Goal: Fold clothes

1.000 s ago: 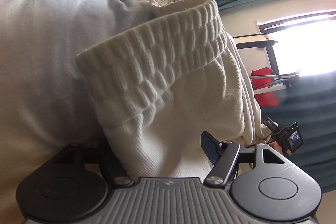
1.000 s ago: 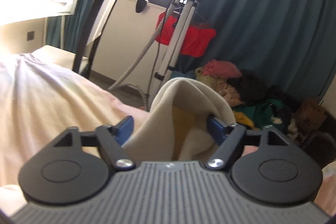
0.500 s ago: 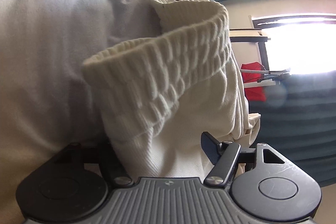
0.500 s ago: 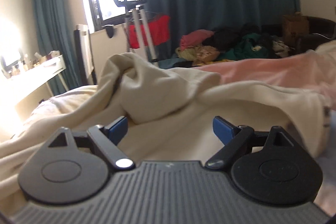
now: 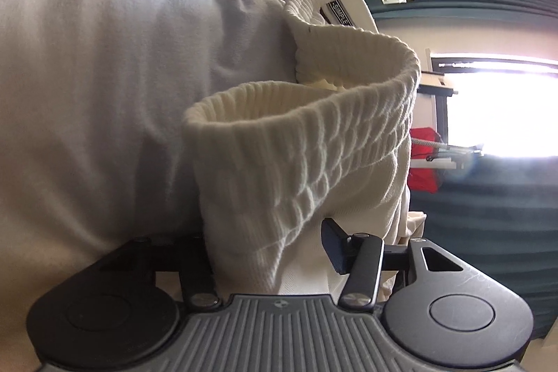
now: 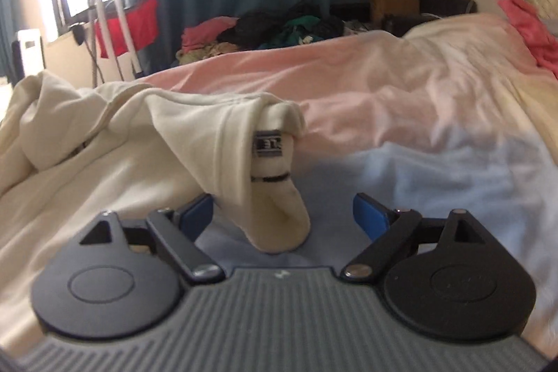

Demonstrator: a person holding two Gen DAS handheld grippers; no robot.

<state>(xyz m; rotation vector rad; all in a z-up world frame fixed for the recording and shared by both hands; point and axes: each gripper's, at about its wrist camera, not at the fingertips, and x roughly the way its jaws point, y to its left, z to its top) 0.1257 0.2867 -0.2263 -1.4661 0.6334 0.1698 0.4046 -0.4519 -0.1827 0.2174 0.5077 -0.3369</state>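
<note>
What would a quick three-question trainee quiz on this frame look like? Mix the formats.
1. True or false: the right gripper is clamped on the cream ribbed-knit garment.
2. Which gripper has cloth between its fingers? A) left gripper B) right C) neither
3. Fill in: the garment lies on a bed with a pale pink ____.

Key:
1. False; its jaws stand open, the cuff lying between them unpinched.
2. A; the ribbed hem runs between the left fingers.
3. Sheet.

Hidden finger, unreadable label
The left gripper's (image 5: 270,253) left finger is buried under the cream garment (image 5: 314,142); the label's (image 6: 268,143) print blurs.
</note>
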